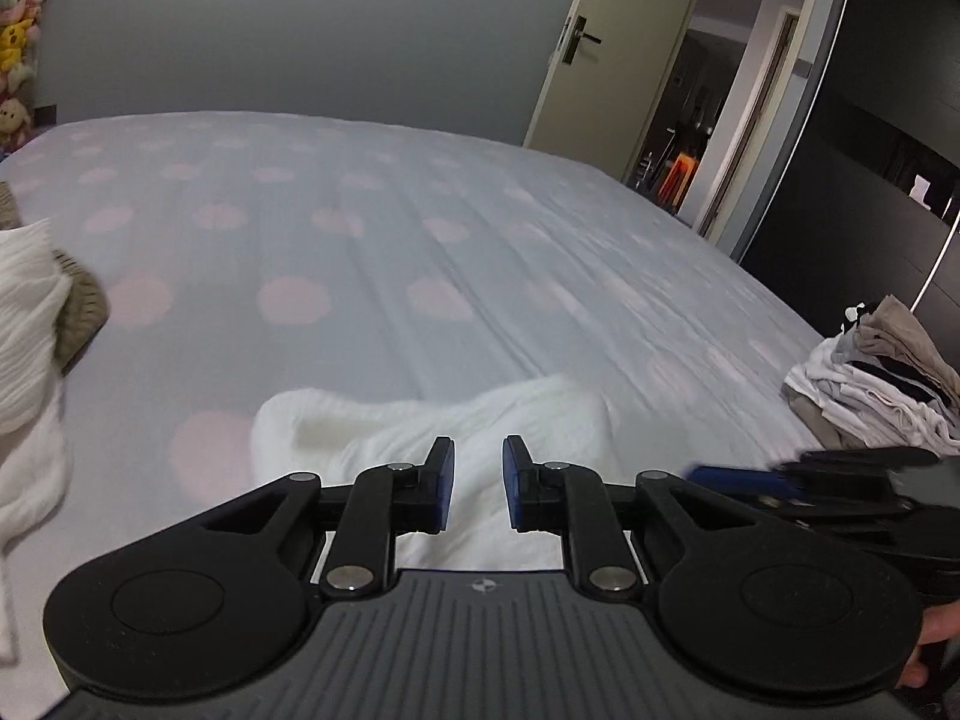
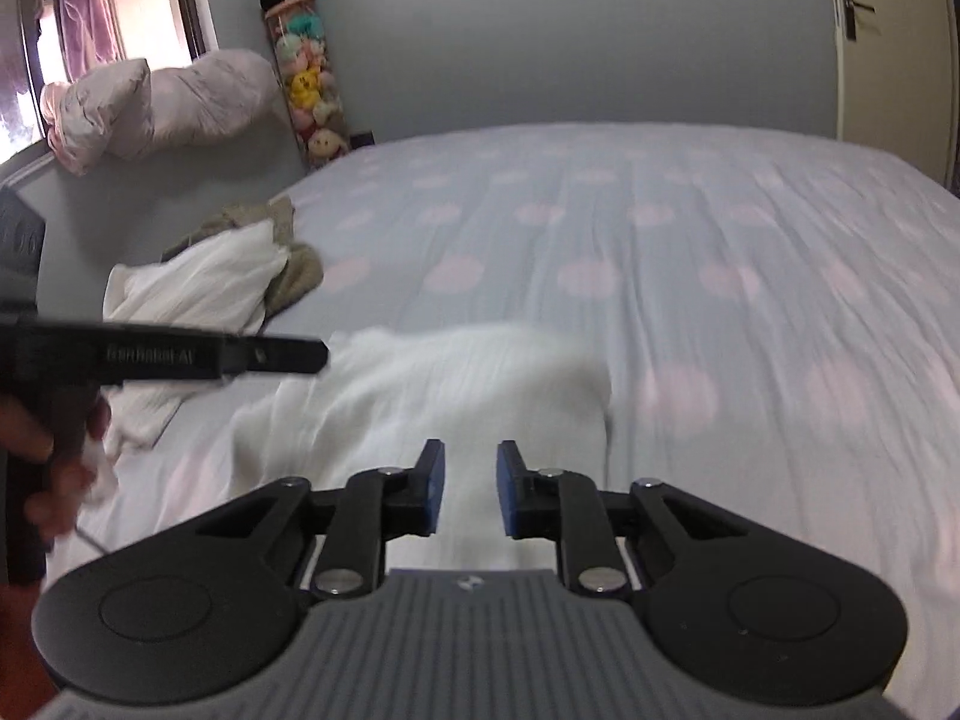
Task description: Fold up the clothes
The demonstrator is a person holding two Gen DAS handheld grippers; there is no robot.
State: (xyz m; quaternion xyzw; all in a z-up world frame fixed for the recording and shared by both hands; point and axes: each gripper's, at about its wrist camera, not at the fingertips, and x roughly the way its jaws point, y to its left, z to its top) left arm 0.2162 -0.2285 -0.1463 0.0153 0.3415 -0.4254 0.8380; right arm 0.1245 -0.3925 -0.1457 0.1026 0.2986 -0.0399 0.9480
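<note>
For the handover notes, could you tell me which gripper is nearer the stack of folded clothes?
Right. The right gripper lies just beside the folded stack; the left gripper sits further away, over the white garment.

Blurred white lettering, not clearly readable, runs along the side of the left hand-held gripper [image 2: 300,356]; no other text.

Dim, cool, even light; daylight glows at the window [image 2: 90,30]. Motion blur smears the bed [image 1: 420,240] and white garment [image 2: 432,384]; fisheye bends edges.
</note>
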